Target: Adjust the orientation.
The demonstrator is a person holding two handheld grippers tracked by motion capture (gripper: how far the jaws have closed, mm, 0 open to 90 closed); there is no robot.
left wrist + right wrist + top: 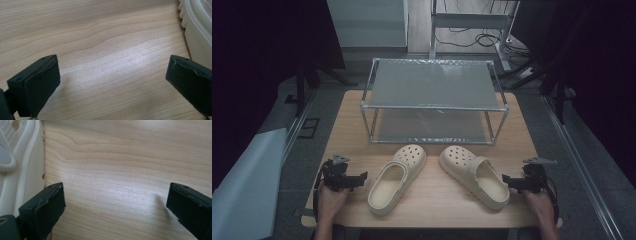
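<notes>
between the wide-open, empty left hand-held gripper [360, 178] and right hand-held gripper [507, 181], two cream clogs [396, 178]

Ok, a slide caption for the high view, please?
Two cream perforated foam clogs lie before a two-tier metal-framed rack, an open claw beside each.

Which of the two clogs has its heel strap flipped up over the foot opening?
The clog on the right, beside the right gripper. Its strap arches across the opening, while the left clog shows an unobstructed opening with no strap across it.
</notes>
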